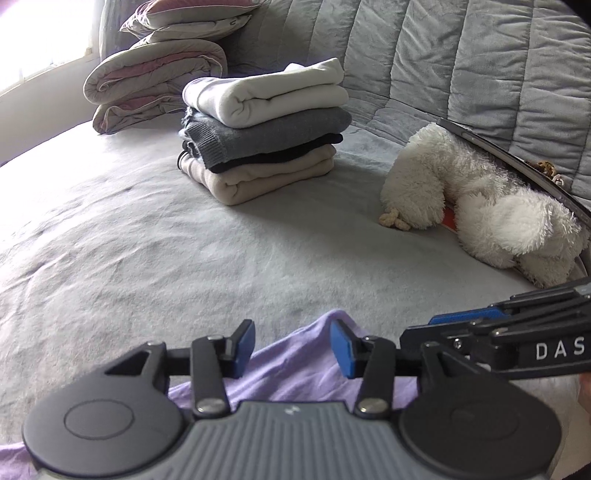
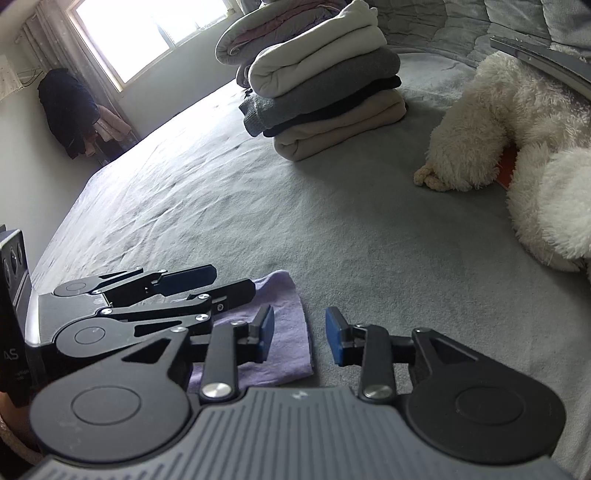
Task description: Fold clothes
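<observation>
The lilac garment (image 1: 295, 369) lies flat on the grey bed (image 1: 147, 258), at its near edge, and everything else sits beyond it. The left gripper (image 1: 292, 345) hovers right over the garment with its jaws parted by a wide gap, holding nothing; the cloth shows between the blue pads (image 1: 341, 349). Just to the right of the garment's folded edge, the right gripper (image 2: 300, 338) hangs above it and the bare bed cover, its jaws likewise spread apart and empty. The two grippers sit close side by side.

Farther back from the garment, toward the right, a white plush toy (image 1: 480, 206) lies on its side against a dark curved rail (image 1: 517, 162). Beyond the garment, near the middle of the bed, stands a stack of folded clothes (image 1: 266, 133): beige at the bottom, then black, grey, and white on top. Behind that stack, folded quilts (image 1: 155, 77) are piled near the window (image 2: 147, 33).
</observation>
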